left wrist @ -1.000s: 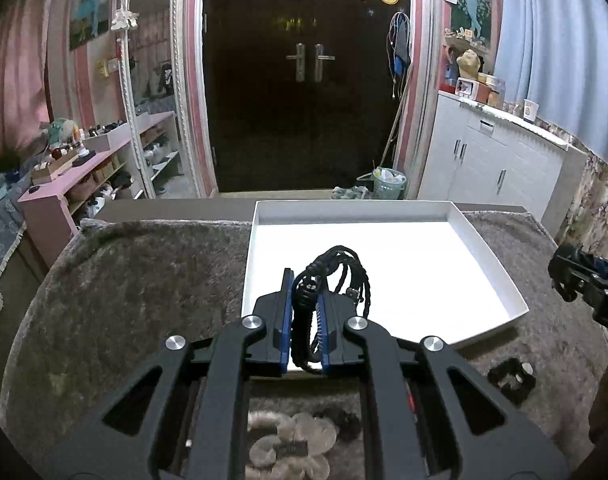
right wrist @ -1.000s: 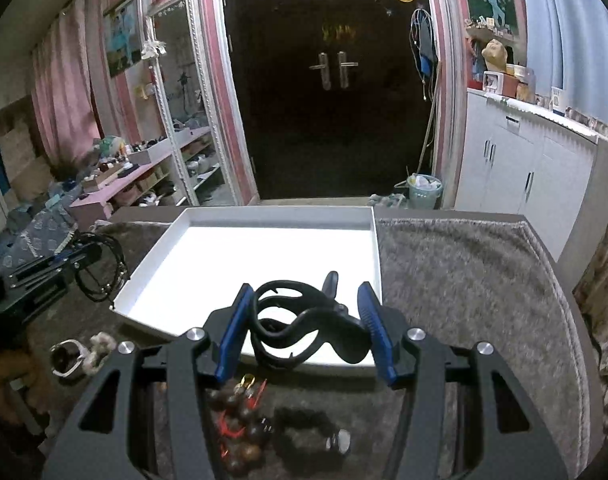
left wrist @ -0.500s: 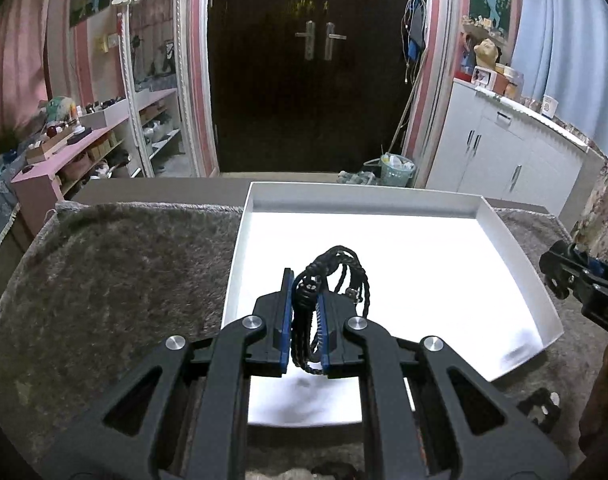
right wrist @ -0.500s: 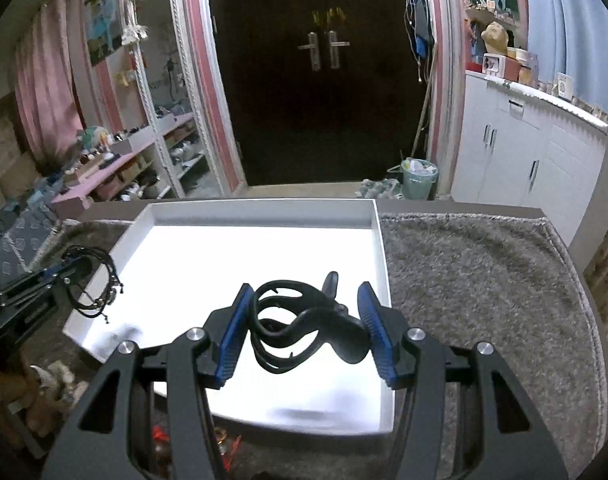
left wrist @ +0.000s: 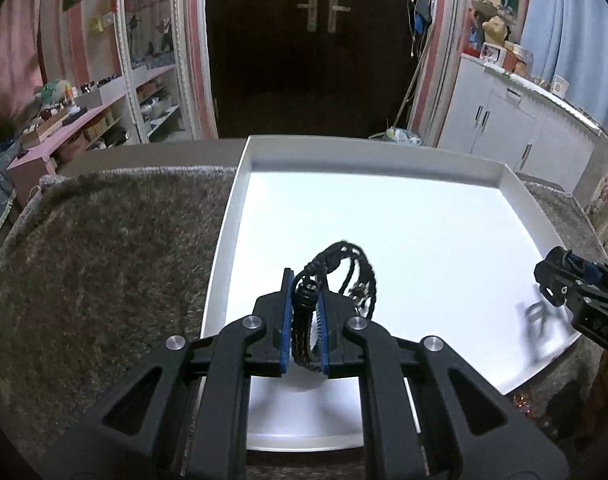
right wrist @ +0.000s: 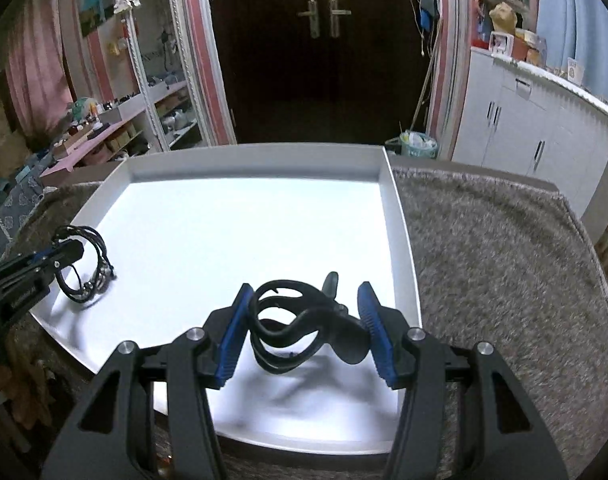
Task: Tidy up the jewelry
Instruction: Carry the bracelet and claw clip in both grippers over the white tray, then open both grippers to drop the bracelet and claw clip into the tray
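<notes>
Jewelry in two pieces hangs over one white tray [left wrist: 240, 184], each piece carried by its own hand-held gripper. Left hand-held gripper [left wrist: 304, 304] has its blue pads squeezed nearly together on a black braided cord bracelet [left wrist: 339, 268]; several loops of the cord droop past the fingertips over the near left part of the tray floor. Right hand-held gripper [right wrist: 304, 320] has its pads set wider apart, pressing on both sides of a black hair claw clip [right wrist: 300, 320], which sits above the tray's near right corner. From the right wrist camera the left hand-held gripper shows at the tray's left edge, the bracelet dangling close to the tray floor; whether it touches I cannot tell. One grey shaggy rug [right wrist: 503, 264] covers the tabletop around the tray on both sides. Beyond the tray's far rim stands one dark double door [left wrist: 319, 40] with two handles.
</notes>
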{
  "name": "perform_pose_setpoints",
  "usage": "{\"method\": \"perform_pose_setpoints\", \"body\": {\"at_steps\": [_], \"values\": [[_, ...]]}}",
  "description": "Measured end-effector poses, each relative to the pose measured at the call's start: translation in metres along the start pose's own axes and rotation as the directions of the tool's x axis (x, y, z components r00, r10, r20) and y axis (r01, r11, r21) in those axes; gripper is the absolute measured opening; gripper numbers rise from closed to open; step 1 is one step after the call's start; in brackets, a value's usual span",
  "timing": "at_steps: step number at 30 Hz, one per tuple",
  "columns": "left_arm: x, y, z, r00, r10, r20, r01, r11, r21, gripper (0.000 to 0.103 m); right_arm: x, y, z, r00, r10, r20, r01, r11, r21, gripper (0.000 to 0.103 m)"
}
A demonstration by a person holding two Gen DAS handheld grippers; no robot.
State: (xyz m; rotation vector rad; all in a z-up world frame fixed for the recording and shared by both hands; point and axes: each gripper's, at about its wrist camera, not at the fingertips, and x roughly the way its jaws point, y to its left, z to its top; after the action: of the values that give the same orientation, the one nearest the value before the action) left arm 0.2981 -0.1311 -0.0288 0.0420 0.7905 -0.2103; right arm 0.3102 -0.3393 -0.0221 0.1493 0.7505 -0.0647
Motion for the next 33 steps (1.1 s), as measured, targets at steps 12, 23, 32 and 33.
{"method": "perform_pose_setpoints", "body": {"at_steps": [12, 23, 32, 33], "values": [[0.013, 0.000, -0.006, 0.999, 0.007, -0.043, -0.007, 1.000, -0.008, 0.008, 0.012, -0.001, -0.008, 0.999, -0.013, -0.036, 0.013, 1.000, -0.008, 0.054], [0.018, -0.002, -0.006, 0.998, 0.028, -0.058, -0.028, 1.000, -0.005, 0.008, 0.015, 0.002, -0.010, 0.998, -0.041, -0.041, 0.040, 0.999, -0.032, 0.054], [0.019, -0.005, -0.003, 0.997, 0.037, -0.066, -0.036, 0.999, 0.019, 0.035, 0.011, 0.004, -0.010, 0.999, -0.030, -0.036, 0.029, 0.999, -0.039, 0.068], [0.019, -0.005, -0.003, 0.997, 0.036, -0.067, -0.035, 0.999, 0.019, 0.035, 0.010, 0.004, -0.010, 0.999, -0.027, -0.034, 0.026, 0.999, -0.038, 0.068]]}}
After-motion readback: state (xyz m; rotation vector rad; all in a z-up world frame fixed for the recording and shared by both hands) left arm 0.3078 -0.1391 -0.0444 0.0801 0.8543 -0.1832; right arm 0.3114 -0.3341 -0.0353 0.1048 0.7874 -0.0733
